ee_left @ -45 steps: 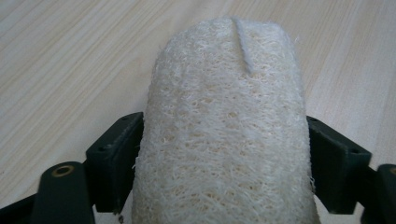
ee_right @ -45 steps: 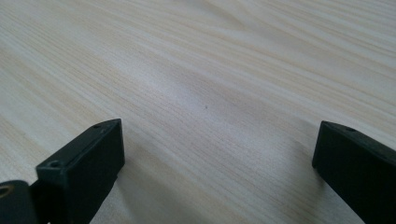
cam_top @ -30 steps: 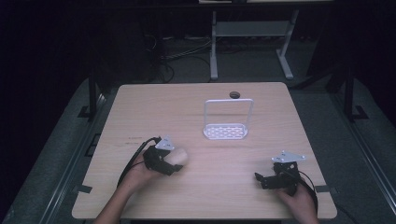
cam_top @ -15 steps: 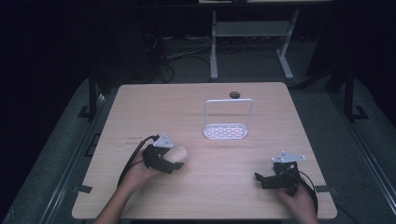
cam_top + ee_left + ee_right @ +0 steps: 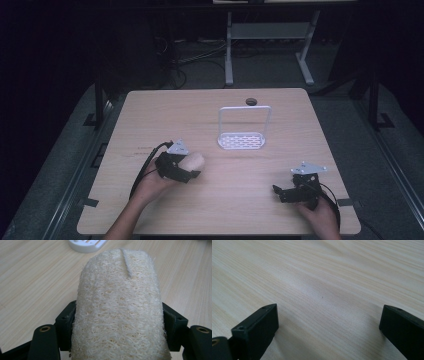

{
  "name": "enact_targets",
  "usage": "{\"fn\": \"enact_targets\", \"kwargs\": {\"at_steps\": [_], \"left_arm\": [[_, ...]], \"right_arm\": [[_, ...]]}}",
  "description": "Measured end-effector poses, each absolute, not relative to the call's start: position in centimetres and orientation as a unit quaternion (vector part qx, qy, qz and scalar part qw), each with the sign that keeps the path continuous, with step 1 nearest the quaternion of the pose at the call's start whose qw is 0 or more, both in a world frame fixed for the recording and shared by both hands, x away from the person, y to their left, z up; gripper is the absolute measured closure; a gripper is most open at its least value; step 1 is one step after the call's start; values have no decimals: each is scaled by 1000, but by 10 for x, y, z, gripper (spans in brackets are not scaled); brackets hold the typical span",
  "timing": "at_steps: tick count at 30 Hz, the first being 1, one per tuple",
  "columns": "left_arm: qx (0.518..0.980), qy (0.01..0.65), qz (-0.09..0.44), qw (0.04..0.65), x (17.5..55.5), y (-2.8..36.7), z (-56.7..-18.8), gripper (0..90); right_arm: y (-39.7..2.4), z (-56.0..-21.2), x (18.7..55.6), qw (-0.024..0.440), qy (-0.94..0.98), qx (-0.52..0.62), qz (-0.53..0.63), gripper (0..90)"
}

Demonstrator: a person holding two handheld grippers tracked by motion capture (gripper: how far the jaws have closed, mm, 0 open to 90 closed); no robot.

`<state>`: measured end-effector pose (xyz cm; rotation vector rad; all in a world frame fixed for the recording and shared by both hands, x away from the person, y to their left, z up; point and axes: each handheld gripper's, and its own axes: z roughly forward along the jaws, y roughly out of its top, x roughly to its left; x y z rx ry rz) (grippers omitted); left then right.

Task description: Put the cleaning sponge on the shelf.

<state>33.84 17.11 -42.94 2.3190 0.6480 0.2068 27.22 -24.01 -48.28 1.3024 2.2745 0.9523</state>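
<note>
**Loofah gripped, rack still to reach**

The desk carries a white rack ahead and right of my left tongs; those clamp the loofah sponge by its flanks, held low; my right tongs gape wide on bare wood; next, I judge, carry it onto the rack's tray.
</note>
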Motion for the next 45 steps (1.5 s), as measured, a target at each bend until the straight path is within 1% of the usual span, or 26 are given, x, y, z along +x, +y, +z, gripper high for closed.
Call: {"fn": "enact_targets", "kwargs": {"at_steps": [18,45], "left_arm": [[897,243,80,361,343,150,-421,290],[895,227,82,374,359,115,-406,290]], "right_arm": [[-240,-483,272,176,803,460,336,20],[-240,-483,272,176,803,460,336,20]]}}
